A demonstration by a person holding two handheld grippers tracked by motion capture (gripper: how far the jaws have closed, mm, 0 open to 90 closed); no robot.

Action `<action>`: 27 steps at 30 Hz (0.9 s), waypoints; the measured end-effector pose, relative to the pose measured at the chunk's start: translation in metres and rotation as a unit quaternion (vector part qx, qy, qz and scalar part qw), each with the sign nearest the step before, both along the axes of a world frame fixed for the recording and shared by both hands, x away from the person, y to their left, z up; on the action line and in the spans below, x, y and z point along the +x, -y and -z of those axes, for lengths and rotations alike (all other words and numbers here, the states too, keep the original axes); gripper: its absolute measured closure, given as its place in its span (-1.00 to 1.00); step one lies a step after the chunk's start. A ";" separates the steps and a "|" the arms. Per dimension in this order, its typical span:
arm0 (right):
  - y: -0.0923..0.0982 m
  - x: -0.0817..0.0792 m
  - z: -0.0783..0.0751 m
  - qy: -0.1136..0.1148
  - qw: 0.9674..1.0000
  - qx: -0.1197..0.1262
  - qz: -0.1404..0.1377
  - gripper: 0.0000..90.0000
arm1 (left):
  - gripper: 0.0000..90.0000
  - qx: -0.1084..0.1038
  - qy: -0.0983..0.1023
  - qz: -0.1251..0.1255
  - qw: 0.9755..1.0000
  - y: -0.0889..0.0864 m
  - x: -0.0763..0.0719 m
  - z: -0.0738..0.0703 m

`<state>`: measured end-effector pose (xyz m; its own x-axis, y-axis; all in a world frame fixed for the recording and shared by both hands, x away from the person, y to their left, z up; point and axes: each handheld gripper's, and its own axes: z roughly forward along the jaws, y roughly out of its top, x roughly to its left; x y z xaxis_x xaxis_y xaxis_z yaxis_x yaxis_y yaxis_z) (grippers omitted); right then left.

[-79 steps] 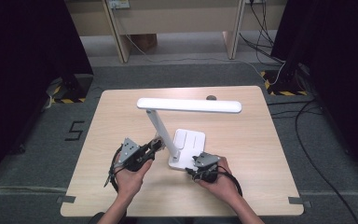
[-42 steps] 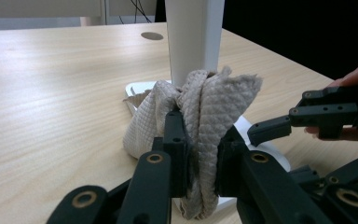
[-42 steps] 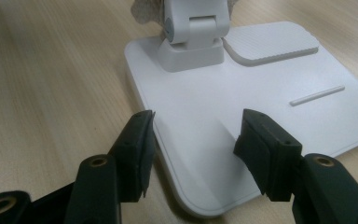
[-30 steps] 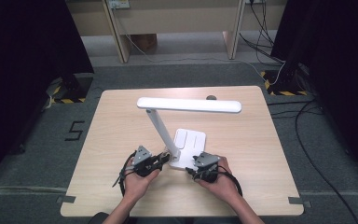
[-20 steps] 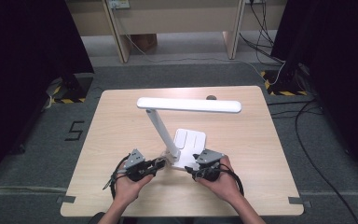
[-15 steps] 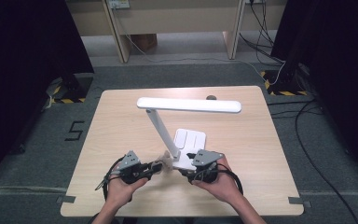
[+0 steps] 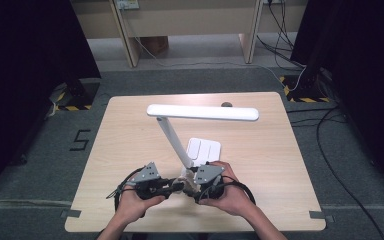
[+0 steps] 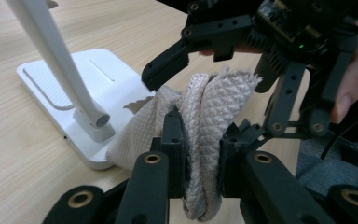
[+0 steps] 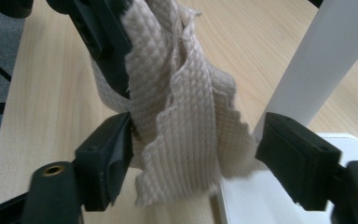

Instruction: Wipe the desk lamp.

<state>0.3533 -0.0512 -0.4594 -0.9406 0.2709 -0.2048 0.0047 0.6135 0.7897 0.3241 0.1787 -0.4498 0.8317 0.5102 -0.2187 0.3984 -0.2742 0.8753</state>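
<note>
A beige waffle-weave cloth [image 8: 205, 112] hangs bunched between the two grippers near the table's front edge, just in front of the white desk lamp's base [image 7: 204, 149]. My left gripper [image 8: 200, 154] is shut on the cloth's folds. My right gripper [image 9: 191, 154] faces it and stands open. Its jaws have just been opening, and the cloth [image 9: 182, 107] hangs between them, brushing one pad and clear of the other. In the high view the left gripper [image 7: 172, 186] and right gripper [image 7: 194, 186] meet tip to tip over the cloth [image 7: 185, 188].
The lamp's slanted arm [image 7: 174, 142] rises from the base to a long white head [image 7: 202, 112] above the table's middle. A small dark round spot [image 7: 226, 104] lies at the far edge. Bare wood [image 7: 280, 150] spreads to the left and right.
The left gripper has drawn back from the lamp's arm toward the front edge. Both hands have lifted a little, and the cloth now hangs between the two grippers.
</note>
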 end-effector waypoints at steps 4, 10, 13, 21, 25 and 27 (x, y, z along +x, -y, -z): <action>0.002 -0.002 -0.001 -0.002 1.000 0.005 -0.009 0.17 | 0.73 0.000 0.006 -0.002 1.000 -0.001 0.001 -0.002; 0.008 -0.004 -0.006 -0.009 1.000 0.018 0.006 0.71 | 0.76 -0.011 0.000 -0.019 1.000 -0.006 0.004 0.000; 0.008 -0.005 -0.008 -0.010 1.000 0.020 0.008 0.77 | 0.76 -0.017 -0.003 -0.023 1.000 -0.007 0.006 0.001; 0.007 -0.003 -0.009 -0.001 1.000 0.016 0.012 0.10 | 0.78 -0.012 -0.003 -0.014 1.000 -0.002 0.006 -0.002; 0.005 -0.002 -0.008 0.010 1.000 0.010 0.006 -0.09 | 0.78 -0.014 -0.005 -0.011 1.000 0.002 0.006 -0.005; 0.005 -0.002 -0.009 0.015 1.000 0.012 0.008 -0.12 | 0.78 -0.012 -0.006 -0.014 1.000 0.003 0.006 -0.005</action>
<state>0.3511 -0.0565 -0.4507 -0.9297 0.2910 -0.2259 -0.0090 0.5951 0.8036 0.3300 0.1758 -0.4446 0.8141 0.5280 -0.2416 0.4168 -0.2417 0.8763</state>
